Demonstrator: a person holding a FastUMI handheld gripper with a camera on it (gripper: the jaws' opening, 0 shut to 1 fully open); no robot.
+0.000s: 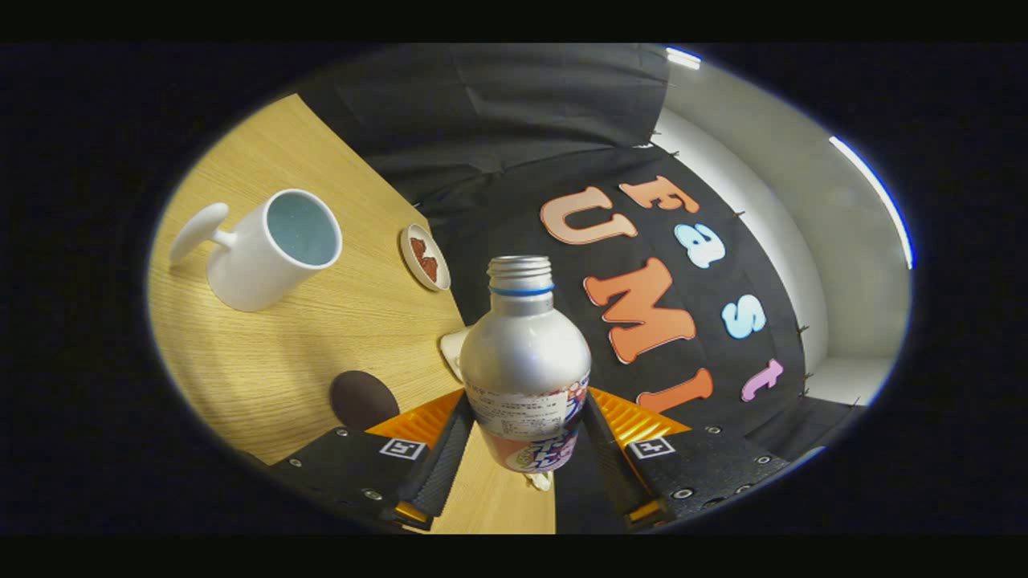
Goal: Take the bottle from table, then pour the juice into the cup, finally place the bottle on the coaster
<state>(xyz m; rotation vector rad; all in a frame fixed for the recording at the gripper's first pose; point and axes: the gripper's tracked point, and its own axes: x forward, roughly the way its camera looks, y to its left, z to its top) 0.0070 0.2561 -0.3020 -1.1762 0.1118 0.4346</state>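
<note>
Bottle [526, 369] sits clamped between both fingers of the gripper [524, 437], lifted off the table [265, 377], so the taking looks done; pouring and setting it on the dark coaster [363, 399] remain; its long axis runs straight ahead along the fingers, open neck pointing away, not yet tipped toward the white cup [269, 249] lying beyond, well apart.

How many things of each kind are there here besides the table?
Bottle, held between the fingers: 1
Mug: 1
Small dish: 1
Dark round coaster: 1
White thing behind the bottle, unclear: 1
Total: 5
</note>
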